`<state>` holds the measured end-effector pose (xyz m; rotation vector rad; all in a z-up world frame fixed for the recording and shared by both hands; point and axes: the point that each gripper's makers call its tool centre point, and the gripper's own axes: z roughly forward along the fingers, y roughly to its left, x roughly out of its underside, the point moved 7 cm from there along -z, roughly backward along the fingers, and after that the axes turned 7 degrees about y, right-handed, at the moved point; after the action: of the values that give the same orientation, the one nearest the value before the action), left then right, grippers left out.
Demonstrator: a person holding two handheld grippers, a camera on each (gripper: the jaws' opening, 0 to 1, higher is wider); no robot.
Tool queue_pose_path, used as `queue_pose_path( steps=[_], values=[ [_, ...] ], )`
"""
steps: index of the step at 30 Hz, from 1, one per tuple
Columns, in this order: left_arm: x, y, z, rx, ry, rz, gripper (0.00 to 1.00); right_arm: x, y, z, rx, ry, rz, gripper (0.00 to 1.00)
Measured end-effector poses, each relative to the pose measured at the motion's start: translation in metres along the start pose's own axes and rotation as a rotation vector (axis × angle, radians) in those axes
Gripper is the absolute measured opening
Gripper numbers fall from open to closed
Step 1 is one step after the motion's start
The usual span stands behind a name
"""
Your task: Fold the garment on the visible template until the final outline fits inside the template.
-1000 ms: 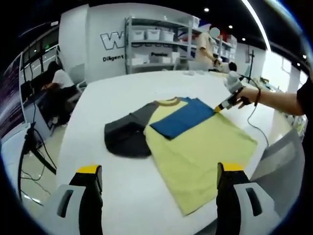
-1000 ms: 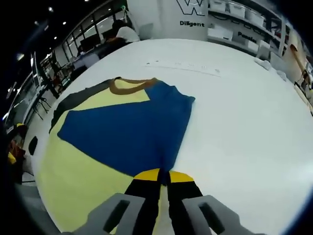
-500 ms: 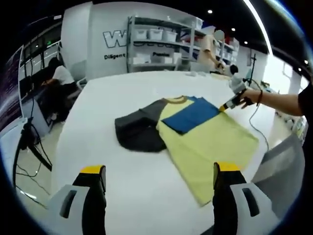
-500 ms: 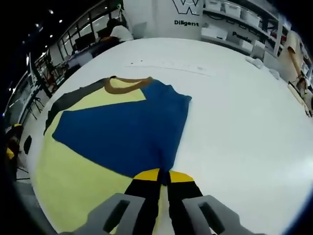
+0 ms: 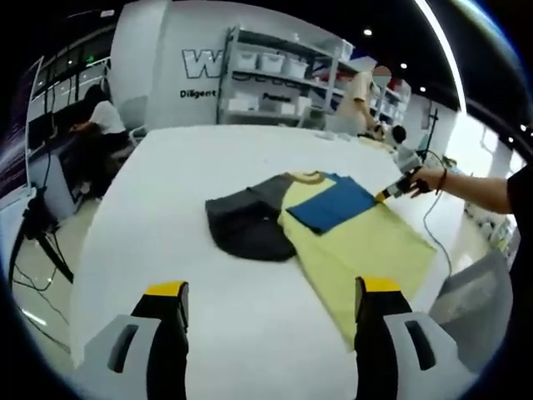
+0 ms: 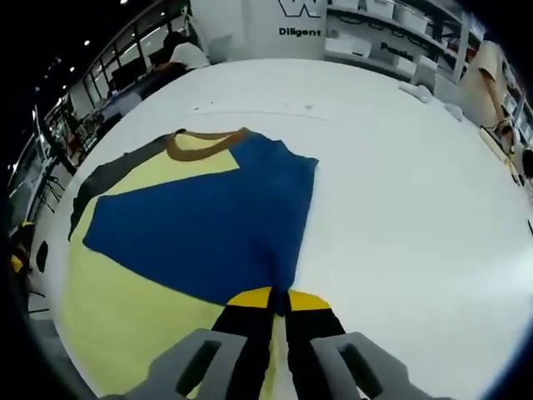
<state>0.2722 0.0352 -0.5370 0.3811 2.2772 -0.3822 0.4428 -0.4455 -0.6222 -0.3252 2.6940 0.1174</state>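
Left gripper view: the left gripper (image 5: 271,304) hovers with its jaws wide apart and nothing between them, well back from the garment (image 5: 366,246), which lies flat on the white worktop (image 5: 183,192). The garment is a yellow T-shirt with a brown collar (image 5: 308,177). Its dark grey sleeve (image 5: 246,229) is spread out on the side of the yellow body nearer the shelving, and its blue sleeve (image 5: 333,204) is already laid across the body just below the collar. At the far edge of the garment the right gripper (image 5: 390,192), held in a person's hand (image 5: 426,179), meets the tip of the blue sleeve. No template outline can be made out on the worktop around the garment. Beyond the worktop, a shelf unit (image 5: 275,83) carries several pale bins; what they hold cannot be told.

Right gripper view: the right gripper (image 6: 279,304) has its jaws pressed together on the narrow end of the blue sleeve (image 6: 208,225), which fans out from the jaws over the yellow body (image 6: 125,308) towards the collar (image 6: 204,143). The grey sleeve (image 6: 108,177) shows past the collar side.

By my reading the fold is at an early stage: one sleeve is in, though not yet let go. The grey sleeve and the long lower body are yet to be folded, so the outline is probably too large.
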Motion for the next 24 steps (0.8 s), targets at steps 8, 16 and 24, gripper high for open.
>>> queue_pose_path(
  steps=[8,16,24],
  values=[
    [-0.003,-0.007,0.01,0.034,0.009,-0.022,0.75,0.0,-0.003,0.001,-0.009,-0.002,0.017,0.0],
    [-0.008,-0.011,0.021,0.044,0.019,-0.037,0.72,0.001,0.003,-0.004,-0.054,-0.096,0.051,0.12],
    [-0.004,-0.013,0.03,0.05,0.048,-0.058,0.7,0.014,0.031,-0.028,-0.146,-0.167,0.031,0.5]
  ],
)
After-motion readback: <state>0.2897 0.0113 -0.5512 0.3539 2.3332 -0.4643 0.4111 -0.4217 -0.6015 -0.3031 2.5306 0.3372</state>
